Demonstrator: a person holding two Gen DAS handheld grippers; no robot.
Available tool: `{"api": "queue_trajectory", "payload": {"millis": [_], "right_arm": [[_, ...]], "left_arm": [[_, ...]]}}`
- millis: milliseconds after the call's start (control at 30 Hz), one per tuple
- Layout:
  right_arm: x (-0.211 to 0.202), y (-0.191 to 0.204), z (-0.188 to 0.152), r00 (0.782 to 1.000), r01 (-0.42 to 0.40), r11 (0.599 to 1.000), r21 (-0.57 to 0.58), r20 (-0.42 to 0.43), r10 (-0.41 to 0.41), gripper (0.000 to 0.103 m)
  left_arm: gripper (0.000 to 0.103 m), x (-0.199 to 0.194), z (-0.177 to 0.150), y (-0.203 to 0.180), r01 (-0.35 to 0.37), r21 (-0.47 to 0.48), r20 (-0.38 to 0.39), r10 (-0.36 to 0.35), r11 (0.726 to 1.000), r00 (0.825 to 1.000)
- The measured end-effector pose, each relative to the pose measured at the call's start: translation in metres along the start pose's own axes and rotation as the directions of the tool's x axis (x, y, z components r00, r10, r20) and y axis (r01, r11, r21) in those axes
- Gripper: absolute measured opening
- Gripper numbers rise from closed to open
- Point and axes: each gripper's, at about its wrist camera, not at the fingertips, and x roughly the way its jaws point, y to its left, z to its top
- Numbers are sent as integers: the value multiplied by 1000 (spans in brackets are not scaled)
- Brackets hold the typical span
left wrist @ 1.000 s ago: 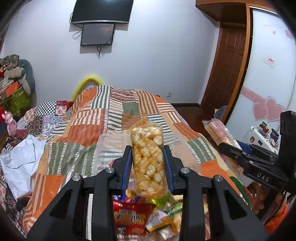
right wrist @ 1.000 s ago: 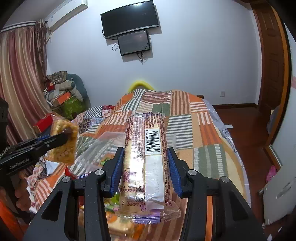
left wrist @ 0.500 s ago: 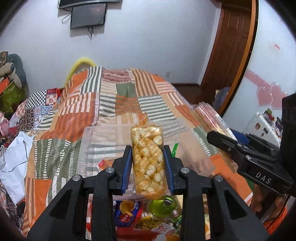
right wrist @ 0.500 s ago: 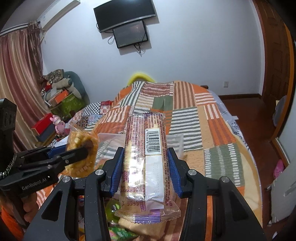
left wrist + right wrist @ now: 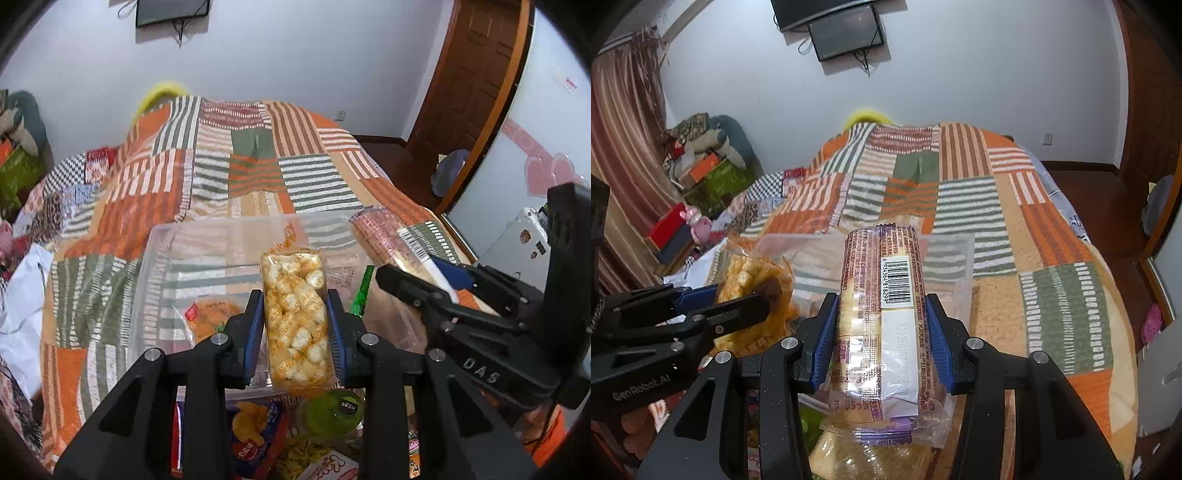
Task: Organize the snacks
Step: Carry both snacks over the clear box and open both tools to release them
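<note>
Grippers are each squeezing one snack. The left gripper (image 5: 295, 332) is pinching a puff bag (image 5: 295, 317), standing up between its pads. The right gripper (image 5: 882, 332) is pinching a cracker pack (image 5: 886, 314), long side pointing ahead. The clear bin (image 5: 155, 258) is sitting just in front and below both, nearer the left one.

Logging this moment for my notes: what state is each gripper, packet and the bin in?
left gripper: shut on the puffed-snack packet
right gripper: shut on the cracker sleeve
clear plastic bin: open-topped, on the bed
orange snack bag: lying inside the bin
</note>
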Motion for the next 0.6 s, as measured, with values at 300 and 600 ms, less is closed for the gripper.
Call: {"api": "queue_trajectory", "payload": {"millis": [300, 600], "right_arm": [[5, 1, -2, 999, 8, 1000, -17, -34, -9, 43], [-25, 7, -1, 1000, 1, 999, -54, 8, -1, 45]], "left_arm": [[33, -3, -1, -5, -26, 28, 26, 25, 999, 999], [35, -32, -7, -1, -1, -1, 70, 1, 1000, 998]]}}
